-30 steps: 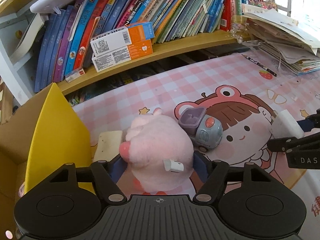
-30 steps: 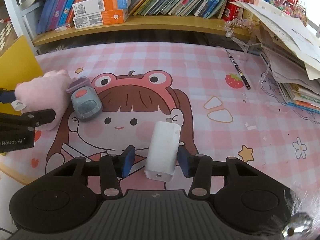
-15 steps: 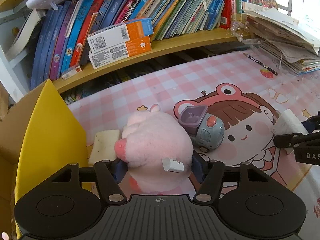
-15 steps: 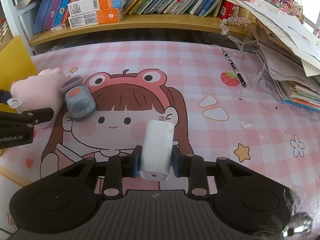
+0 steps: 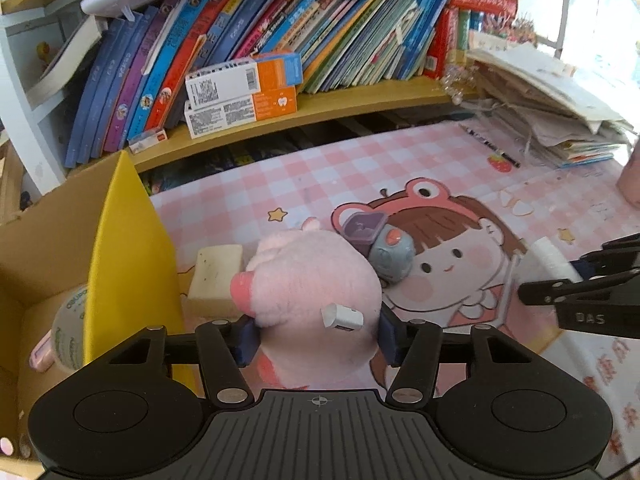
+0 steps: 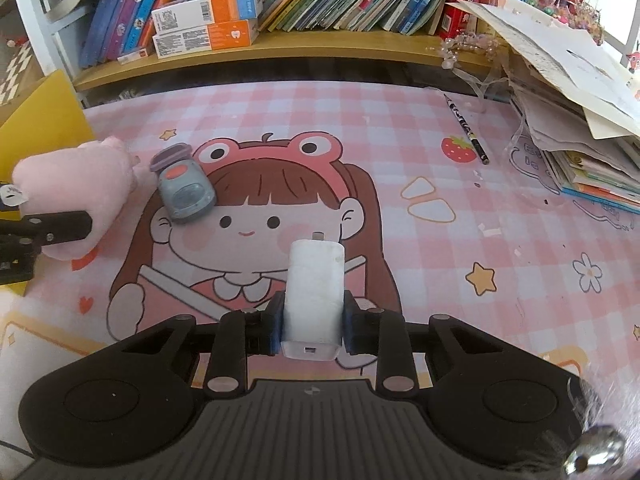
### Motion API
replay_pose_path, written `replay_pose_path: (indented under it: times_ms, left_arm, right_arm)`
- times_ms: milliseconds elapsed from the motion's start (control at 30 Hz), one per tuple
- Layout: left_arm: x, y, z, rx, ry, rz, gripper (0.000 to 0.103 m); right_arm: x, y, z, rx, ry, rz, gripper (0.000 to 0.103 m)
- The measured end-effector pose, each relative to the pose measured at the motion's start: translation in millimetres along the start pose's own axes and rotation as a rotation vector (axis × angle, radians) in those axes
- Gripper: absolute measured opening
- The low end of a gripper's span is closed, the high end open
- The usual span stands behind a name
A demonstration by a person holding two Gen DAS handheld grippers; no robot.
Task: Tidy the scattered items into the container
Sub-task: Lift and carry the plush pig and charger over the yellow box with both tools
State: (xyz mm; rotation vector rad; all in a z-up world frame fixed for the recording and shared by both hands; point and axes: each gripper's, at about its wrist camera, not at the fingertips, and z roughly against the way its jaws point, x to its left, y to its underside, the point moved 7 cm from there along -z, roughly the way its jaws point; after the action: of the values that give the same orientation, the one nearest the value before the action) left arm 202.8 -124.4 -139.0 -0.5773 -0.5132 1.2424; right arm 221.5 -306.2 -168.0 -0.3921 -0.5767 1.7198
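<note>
My left gripper (image 5: 318, 338) is shut on a pink plush pig (image 5: 312, 292), lifted a little above the pink mat; the plush also shows at the left of the right wrist view (image 6: 76, 196). My right gripper (image 6: 312, 326) is shut on a white charger block (image 6: 314, 292), also seen at the right of the left wrist view (image 5: 550, 258). A grey toy car with a purple top (image 6: 182, 188) lies on the mat beside the plush (image 5: 380, 246). The cardboard box with a yellow flap (image 5: 124, 256) stands at the left.
A beige sponge (image 5: 216, 276) lies by the box flap. A tape roll (image 5: 70, 328) sits inside the box. A bookshelf (image 6: 280, 40) runs along the back. A pencil (image 6: 466, 128) and a paper pile (image 6: 580, 120) are at the right.
My right gripper closed on the white charger and raised it. My left gripper lifted the pink plush and shifted it toward the box at the left.
</note>
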Motion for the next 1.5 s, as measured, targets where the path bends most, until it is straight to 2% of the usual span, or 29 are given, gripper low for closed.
replay_pose_path:
  times_ms: [500, 1000, 1500]
  left_arm:
    - [-11, 13, 56, -0.062, 0.072, 0.004, 0.055]
    - [-21, 24, 86, -0.091, 0.13, -0.031, 0.055]
    - [-12, 34, 105, -0.116, 0.182, -0.049, 0.055]
  right_arm:
    - [25, 18, 43, -0.037, -0.023, 0.031, 0.026]
    - [44, 28, 72, -0.074, -0.027, 0.034, 0.026]
    - [69, 36, 90, -0.081, -0.011, 0.028, 0.026]
